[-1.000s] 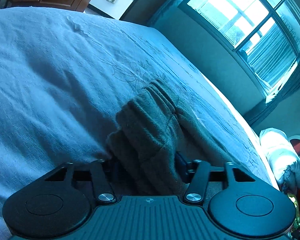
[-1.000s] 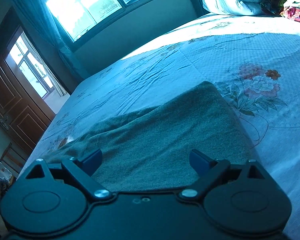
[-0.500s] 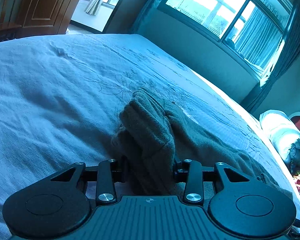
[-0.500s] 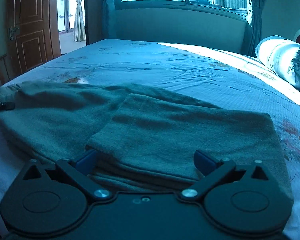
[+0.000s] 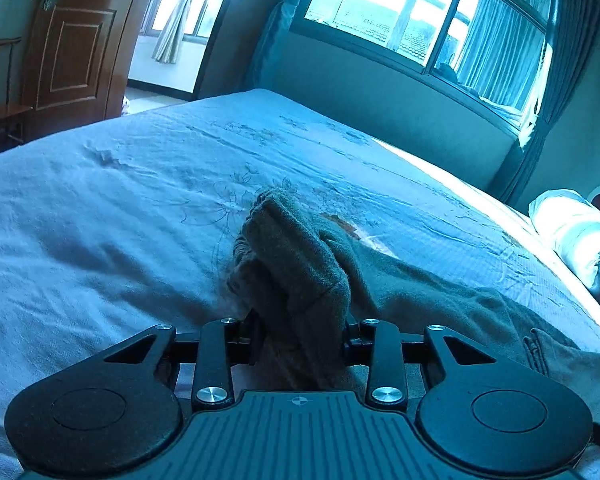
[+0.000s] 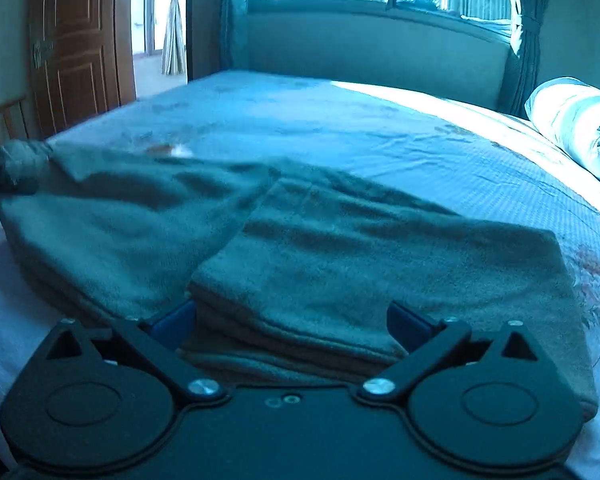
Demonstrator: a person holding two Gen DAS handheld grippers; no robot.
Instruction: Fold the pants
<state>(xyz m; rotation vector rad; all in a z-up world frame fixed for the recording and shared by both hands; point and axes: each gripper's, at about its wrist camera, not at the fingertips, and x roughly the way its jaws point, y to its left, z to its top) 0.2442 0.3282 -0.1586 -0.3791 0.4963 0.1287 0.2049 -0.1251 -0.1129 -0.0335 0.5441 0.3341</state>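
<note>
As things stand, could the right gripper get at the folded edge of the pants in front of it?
Probably yes: the right gripper is open, the pants lie directly between its fingers, nothing intervening.

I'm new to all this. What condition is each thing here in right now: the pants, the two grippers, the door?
Grey-green fleece pants: partly folded, lying on the blue floral bedsheet.
Left gripper: shut on a bunched end of the pants.
Right gripper: open, its blue pads astride the folded edge.
Brown wooden door: open.
Window curtains: drawn aside.
</note>
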